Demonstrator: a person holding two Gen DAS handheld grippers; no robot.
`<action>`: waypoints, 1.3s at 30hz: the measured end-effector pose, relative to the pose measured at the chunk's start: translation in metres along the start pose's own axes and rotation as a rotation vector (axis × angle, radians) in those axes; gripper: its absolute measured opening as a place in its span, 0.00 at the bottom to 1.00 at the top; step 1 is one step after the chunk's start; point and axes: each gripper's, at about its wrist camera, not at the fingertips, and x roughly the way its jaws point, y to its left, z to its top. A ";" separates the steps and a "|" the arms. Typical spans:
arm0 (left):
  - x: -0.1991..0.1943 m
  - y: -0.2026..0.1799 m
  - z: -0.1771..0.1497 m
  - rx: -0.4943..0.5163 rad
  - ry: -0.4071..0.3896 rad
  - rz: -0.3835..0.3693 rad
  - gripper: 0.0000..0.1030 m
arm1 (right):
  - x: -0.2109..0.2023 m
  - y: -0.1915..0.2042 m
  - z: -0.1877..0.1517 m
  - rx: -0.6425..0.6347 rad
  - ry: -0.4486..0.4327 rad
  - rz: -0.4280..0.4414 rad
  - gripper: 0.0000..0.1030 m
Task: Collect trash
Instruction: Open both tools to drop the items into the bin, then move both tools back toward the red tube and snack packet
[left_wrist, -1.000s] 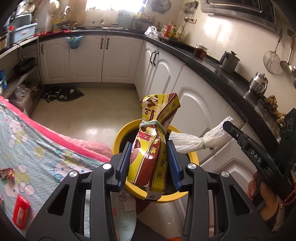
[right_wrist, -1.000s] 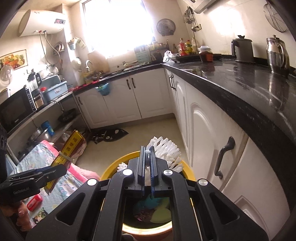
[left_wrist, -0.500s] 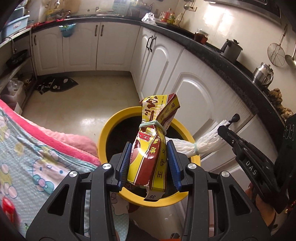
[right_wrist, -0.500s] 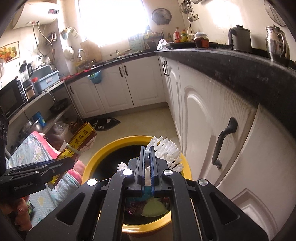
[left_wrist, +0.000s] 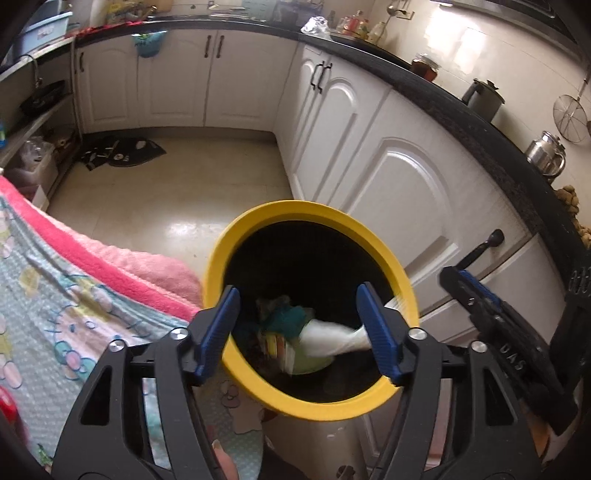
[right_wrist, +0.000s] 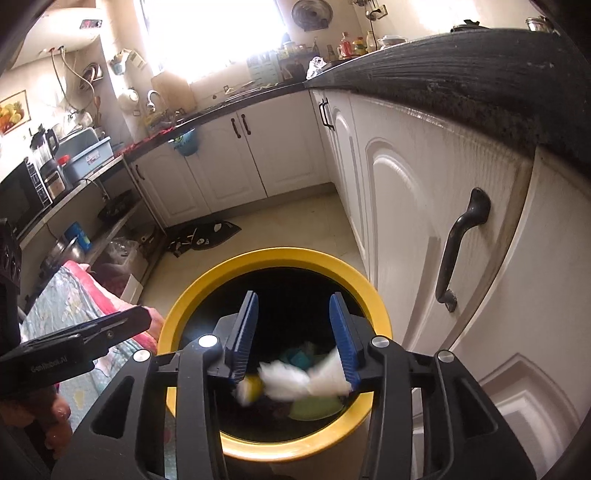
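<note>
Above the yellow-rimmed bin (left_wrist: 218, 266), left wrist view: left tool (left_wrist: 301, 334) spread wide, jaws just opened, blue pads clear of everything. Nothing gripped. Down inside the bin, white netted wrapper (left_wrist: 332, 339) blurred, lying over other rubbish: a teal scrap (left_wrist: 291, 319), a yellow-and-white packet (left_wrist: 279, 349) (too smeared to read). Right tool (left_wrist: 469, 291) at the right edge, black with a blue pad, just beside the bin rim. Pink-edged patterned blanket (left_wrist: 74, 295) at the left, touching the bin's side. White cabinet doors (left_wrist: 402, 192) behind, under a black bench (left_wrist: 491, 136) carrying a kettle (left_wrist: 484, 99) and a steel jug (left_wrist: 546, 153).

Over the same bin (right_wrist: 177, 325), right wrist view: right tool (right_wrist: 293, 336) part open, jaws just parted, pads not pressing on anything. White netted wrapper (right_wrist: 295, 380) blurred, low between and below the pads, inside the bin mouth; right end just beside the right pad (touching or not, cannot tell). Green piece (right_wrist: 314, 406) underneath it. Left tool (right_wrist: 103, 332) reaching in from the left, level with the rim; a fingertip (right_wrist: 59, 410) visible under it. Cabinet door with dark handle (right_wrist: 461, 243) close on the right. Floor mat (right_wrist: 207, 236) well apart, by the far cabinets.
</note>
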 end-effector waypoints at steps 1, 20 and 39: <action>-0.002 0.002 -0.001 0.000 -0.004 0.008 0.67 | -0.002 0.001 0.001 0.002 -0.007 -0.001 0.44; -0.087 0.046 -0.015 -0.097 -0.166 0.107 0.90 | -0.032 0.022 0.012 -0.025 -0.088 0.047 0.68; -0.164 0.075 -0.036 -0.175 -0.305 0.158 0.90 | -0.067 0.066 0.014 -0.098 -0.140 0.141 0.74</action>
